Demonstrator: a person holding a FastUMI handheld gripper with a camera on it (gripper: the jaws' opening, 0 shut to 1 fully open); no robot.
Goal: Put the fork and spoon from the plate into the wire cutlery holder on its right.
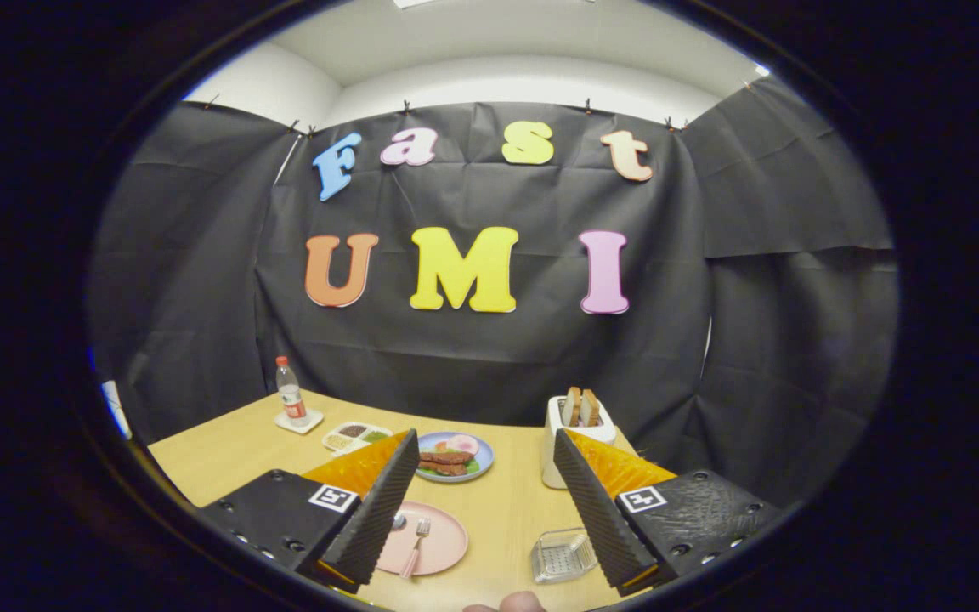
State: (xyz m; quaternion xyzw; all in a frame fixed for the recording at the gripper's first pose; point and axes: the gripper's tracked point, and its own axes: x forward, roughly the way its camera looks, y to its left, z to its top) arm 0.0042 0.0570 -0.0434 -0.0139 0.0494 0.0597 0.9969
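Black cloth walls around a pale wooden table (498,501), white ceiling above. Low in front, the gripper (489,501) with its two fingers spread wide apart, grasping nothing, raised above the tabletop. Between the fingers and nearer the left one, a pink plate (438,544) partly hidden behind that finger. On the plate, a fork (415,548) with a pink handle, tines pointing away; beside it, just against the left finger, a small rounded metal shape, probably the bowl of the spoon (398,521), mostly covered. To the right of the plate, well apart from it and touching the edge of the right finger in view, the wire cutlery holder (563,555), looking empty as far as can be seen. Beyond the fingers, a blue plate of food (455,456), a white toaster (576,442) with two slices of bread, a small divided dish (353,435) and a water bottle (291,393) on a coaster. Task apparently at its very start: neither utensil lifted, both left to carry across to the holder, fork the easier first reach
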